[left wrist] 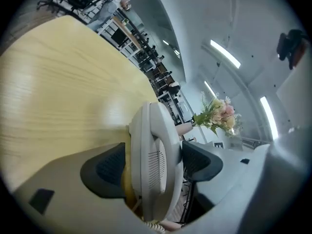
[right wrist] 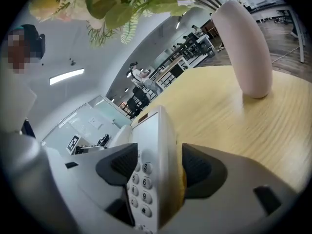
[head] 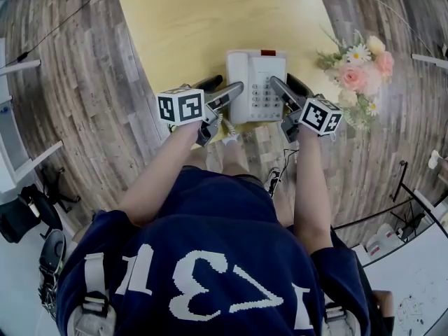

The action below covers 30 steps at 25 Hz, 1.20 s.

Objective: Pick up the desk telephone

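Note:
A white desk telephone (head: pixel 255 82) with a grey keypad and a red strip at its top lies on the pale wooden table (head: pixel 196 26), near the table's front edge. My left gripper (head: pixel 222 89) straddles its handset side. In the left gripper view the handset (left wrist: pixel 156 130) stands between the dark pads (left wrist: pixel 105 169), with a sliver of table showing beside one pad. My right gripper (head: pixel 292 89) straddles the keypad side. The keypad edge (right wrist: pixel 151 145) sits between that gripper's pads (right wrist: pixel 197 167). Both grippers are open around the phone.
A bunch of pink and white flowers (head: pixel 357 75) in a pale pink vase (right wrist: pixel 246 48) stands on the table's right edge, close to my right gripper. The phone's coiled cord (head: pixel 225 126) hangs off the front edge. Wood floor surrounds the table.

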Motion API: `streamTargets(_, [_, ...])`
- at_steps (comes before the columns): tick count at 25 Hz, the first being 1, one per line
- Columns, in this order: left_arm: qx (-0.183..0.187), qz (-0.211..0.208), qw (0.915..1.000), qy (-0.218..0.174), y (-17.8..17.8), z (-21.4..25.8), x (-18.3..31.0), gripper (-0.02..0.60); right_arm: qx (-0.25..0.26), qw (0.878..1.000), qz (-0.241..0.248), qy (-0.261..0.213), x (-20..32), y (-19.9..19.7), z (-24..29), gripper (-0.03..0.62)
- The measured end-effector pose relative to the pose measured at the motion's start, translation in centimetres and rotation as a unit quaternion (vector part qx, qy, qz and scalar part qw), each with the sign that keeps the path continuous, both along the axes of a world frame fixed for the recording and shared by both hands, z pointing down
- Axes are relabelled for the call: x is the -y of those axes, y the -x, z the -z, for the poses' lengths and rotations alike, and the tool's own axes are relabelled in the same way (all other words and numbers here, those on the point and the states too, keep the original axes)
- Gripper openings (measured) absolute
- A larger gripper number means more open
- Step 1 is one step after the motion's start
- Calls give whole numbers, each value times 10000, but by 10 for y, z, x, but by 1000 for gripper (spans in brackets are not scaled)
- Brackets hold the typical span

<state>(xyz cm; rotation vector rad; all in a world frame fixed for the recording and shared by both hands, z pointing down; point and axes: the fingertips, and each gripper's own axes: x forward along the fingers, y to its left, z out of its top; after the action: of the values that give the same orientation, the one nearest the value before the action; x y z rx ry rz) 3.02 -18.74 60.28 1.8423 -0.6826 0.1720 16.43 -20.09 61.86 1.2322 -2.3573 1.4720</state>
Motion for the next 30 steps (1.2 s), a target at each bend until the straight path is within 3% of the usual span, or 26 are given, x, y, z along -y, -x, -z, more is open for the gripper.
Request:
streamTargets(2, [-46,-156,9997,180,-4,-4,-3,344,66,9999,63,105,-2,2,-3,259])
streamTargets(6, [92,-799,9966,162,-22,-4,-12,345,271,9995,121,117,-1,10,-3,259])
streamTargets(13, [65,-700,9974,125,-23,-5,-12,344,197,9990,-385,95,2,2,0,253])
streamTargets(19, [44,-611,9981,86,-19,-3,-13,342,287,9989,-359,13,1,4,2,238])
streamTargets(30, [660,-1151,9879,-809,6,28,-23,342,473,9981,-197,-340,-19,28,33,229])
